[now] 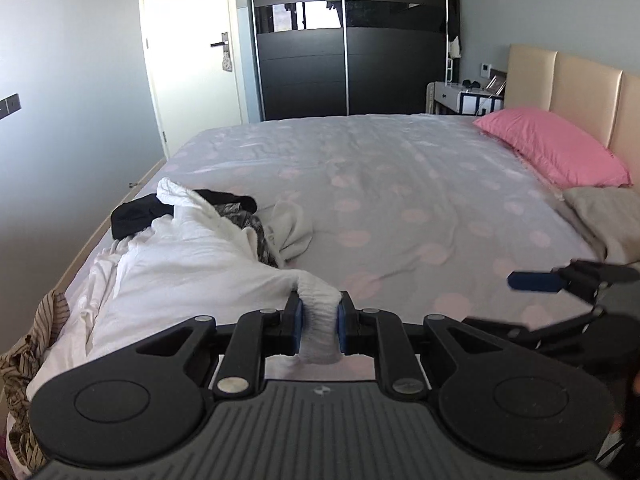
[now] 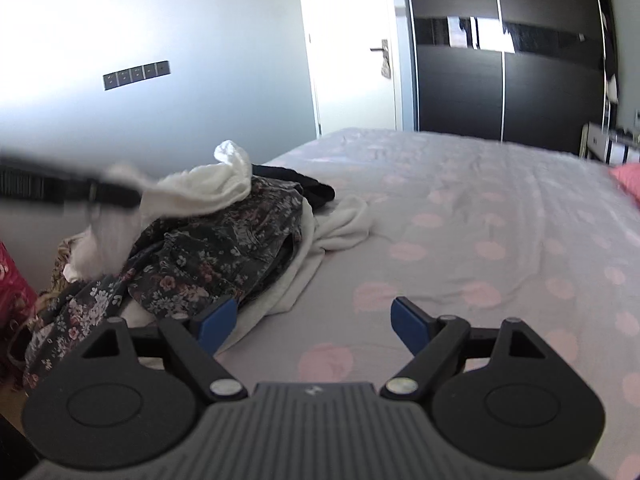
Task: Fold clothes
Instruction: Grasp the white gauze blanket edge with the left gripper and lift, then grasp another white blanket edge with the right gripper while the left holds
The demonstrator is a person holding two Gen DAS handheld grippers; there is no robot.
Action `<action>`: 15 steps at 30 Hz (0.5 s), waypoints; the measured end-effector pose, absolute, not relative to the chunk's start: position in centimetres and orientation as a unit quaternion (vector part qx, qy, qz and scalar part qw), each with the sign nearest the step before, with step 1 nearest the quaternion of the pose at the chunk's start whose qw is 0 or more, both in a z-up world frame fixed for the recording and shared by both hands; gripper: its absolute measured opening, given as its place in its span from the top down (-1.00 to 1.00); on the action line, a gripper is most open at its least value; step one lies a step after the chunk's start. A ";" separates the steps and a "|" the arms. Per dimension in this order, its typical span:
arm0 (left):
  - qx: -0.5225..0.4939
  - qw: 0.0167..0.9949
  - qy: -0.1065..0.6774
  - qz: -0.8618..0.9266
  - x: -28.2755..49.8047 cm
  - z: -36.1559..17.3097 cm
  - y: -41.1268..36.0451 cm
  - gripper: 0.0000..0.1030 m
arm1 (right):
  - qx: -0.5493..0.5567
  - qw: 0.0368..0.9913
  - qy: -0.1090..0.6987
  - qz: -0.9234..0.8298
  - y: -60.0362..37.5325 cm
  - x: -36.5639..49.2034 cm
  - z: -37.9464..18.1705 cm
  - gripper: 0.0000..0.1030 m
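Note:
My left gripper is shut on the gathered edge of a white garment, which stretches back to the clothes pile at the bed's left side. The pile holds a black item, a dark floral garment and a cream towel. My right gripper is open and empty, low over the bedsheet beside the floral garment. It shows blurred in the left wrist view. In the right wrist view the left gripper appears blurred, lifting the white garment.
The bed has a grey sheet with pink dots. A pink pillow and a grey pillow lie by the headboard. A dark wardrobe, a white door and a striped cloth off the bed's left edge.

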State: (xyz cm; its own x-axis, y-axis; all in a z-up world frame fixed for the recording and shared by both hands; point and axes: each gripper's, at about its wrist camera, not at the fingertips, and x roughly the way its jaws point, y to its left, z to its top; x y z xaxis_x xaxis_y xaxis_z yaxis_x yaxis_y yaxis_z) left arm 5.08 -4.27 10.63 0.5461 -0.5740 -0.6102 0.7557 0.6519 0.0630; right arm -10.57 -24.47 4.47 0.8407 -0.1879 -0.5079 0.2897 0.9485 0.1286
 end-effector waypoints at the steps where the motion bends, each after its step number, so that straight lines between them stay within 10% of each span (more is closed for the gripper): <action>1: 0.160 0.864 0.285 -0.384 4.9 9.9 -3.9 0.72 | 0.111 0.952 0.258 -0.124 -24.9 -10.4 4.4 -0.67; 15: 0.150 0.843 0.341 -0.389 6.1 3.8 -0.7 0.71 | 0.158 0.933 0.321 -0.026 -22.3 -1.6 3.3 -0.67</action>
State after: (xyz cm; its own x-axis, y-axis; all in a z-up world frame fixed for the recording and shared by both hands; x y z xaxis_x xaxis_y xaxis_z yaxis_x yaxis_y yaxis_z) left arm 6.13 -0.67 3.77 0.4656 -0.5531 -0.6909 0.7578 0.6524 -0.0116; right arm -1.65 -22.27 3.34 0.7925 0.0529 -0.6075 0.1498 0.9488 0.2781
